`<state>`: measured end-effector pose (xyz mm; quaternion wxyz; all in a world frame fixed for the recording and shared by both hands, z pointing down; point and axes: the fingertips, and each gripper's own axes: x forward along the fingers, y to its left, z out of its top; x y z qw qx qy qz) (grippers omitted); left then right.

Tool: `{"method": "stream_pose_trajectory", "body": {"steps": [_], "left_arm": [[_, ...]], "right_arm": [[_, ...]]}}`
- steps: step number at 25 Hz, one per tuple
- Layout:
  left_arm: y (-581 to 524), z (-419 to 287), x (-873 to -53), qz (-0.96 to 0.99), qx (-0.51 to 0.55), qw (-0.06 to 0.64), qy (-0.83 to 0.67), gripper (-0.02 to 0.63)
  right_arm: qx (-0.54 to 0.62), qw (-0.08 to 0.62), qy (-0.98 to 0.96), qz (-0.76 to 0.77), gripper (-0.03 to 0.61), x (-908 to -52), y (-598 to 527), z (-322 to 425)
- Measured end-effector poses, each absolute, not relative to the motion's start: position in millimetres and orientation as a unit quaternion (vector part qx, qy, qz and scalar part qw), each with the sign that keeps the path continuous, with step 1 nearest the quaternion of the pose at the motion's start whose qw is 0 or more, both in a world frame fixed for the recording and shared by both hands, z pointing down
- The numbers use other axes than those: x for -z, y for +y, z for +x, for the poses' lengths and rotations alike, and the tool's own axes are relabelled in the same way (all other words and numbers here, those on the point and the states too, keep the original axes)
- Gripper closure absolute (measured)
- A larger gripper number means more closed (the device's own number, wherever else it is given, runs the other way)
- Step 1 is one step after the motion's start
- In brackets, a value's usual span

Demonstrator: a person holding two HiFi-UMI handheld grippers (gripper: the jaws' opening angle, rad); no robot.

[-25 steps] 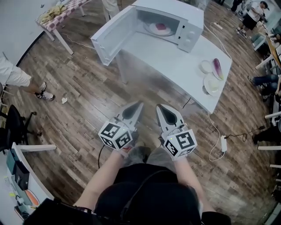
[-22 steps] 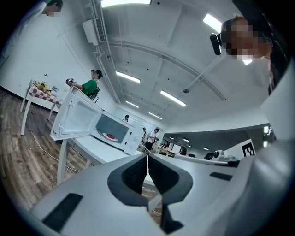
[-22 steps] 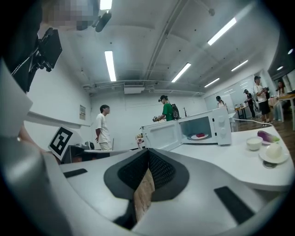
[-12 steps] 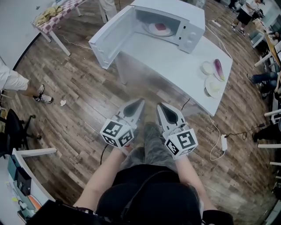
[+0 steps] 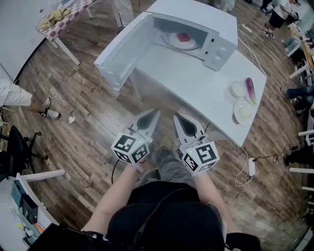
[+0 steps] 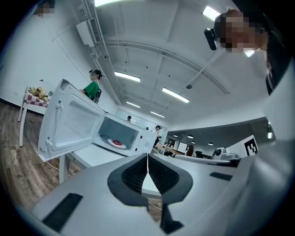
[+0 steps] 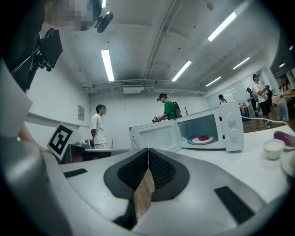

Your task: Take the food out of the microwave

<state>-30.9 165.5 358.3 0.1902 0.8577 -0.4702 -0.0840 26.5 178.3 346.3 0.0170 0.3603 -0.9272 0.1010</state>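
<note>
**Both tools shut & empty; food sits in open microwave**

Wood floor fills most of the head view. A white counter stands on it, far & to the right. The microwave sits on the counter's far-left end. Its door is swung wide open to the left, out past the counter edge.

The left tool & right tool are side by side near the person, over the floor, just short of the counter's near edge. Both point toward the microwave.
- Left tool: jaws together at the tips, nothing btwn them.
- Right tool: same, jaws closed tip to tip, holding nothing.

On the counter's right end, well apart from the microwave:
- a white plate nearest,
- a small white bowl just beyond it,
- a purple veg just right of the bowl.

A power strip w/ a cable lies on the floor near the counter's right corner.

Inside the microwave a round white dish lies flat on the cavity bottom. The food, a small red piece, rests on the dish's middle. Neither tool is near it.
</note>
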Motion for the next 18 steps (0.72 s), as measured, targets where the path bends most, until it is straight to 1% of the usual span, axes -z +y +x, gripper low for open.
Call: {"method": "stream_pose_trajectory", "body": {"steps": [9,18], "left_arm": [[93.1,-27.4,-361.1,0.859,0.088,0.203,-0.462,0.598],[30.0,-25.2,-364.8,0.858,0.078,0.201,-0.466,0.598]], "right_arm": [[-0.118,0.026,-0.924,0.363,0.558,-352.7,105.4,26.2],[-0.126,0.031,-0.926,0.354,0.558,-356.3,39.9,22.0]]}}
